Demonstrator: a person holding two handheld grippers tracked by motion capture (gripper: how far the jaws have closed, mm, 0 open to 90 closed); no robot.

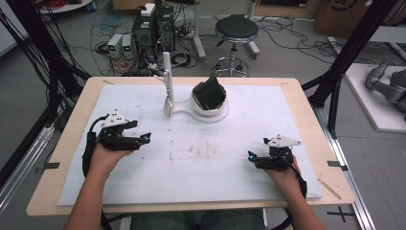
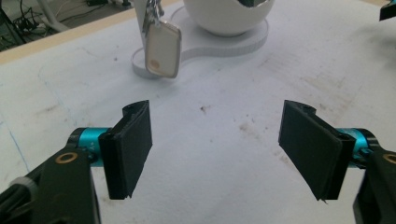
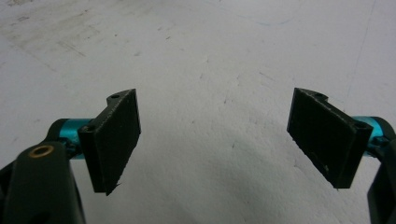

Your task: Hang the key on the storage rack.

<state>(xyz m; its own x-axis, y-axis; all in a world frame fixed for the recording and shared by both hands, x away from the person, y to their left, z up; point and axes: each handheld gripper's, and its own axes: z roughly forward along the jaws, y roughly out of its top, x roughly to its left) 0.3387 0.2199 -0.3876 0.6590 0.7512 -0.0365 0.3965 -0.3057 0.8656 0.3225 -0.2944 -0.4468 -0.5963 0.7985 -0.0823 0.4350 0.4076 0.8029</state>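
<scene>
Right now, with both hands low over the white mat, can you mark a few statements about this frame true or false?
1. The left tongs are open with nothing between them. True.
2. The right tongs are clamped on a key fob. False: they are open and empty over the white mat.
3. A key fob hangs from the white stand. True.
4. The white bowl is empty. False: a dark wallet-like thing stands in it.
5. The bowl sits near the mat's near edge. False: it sits toward the far edge, beyond both hands.
</scene>
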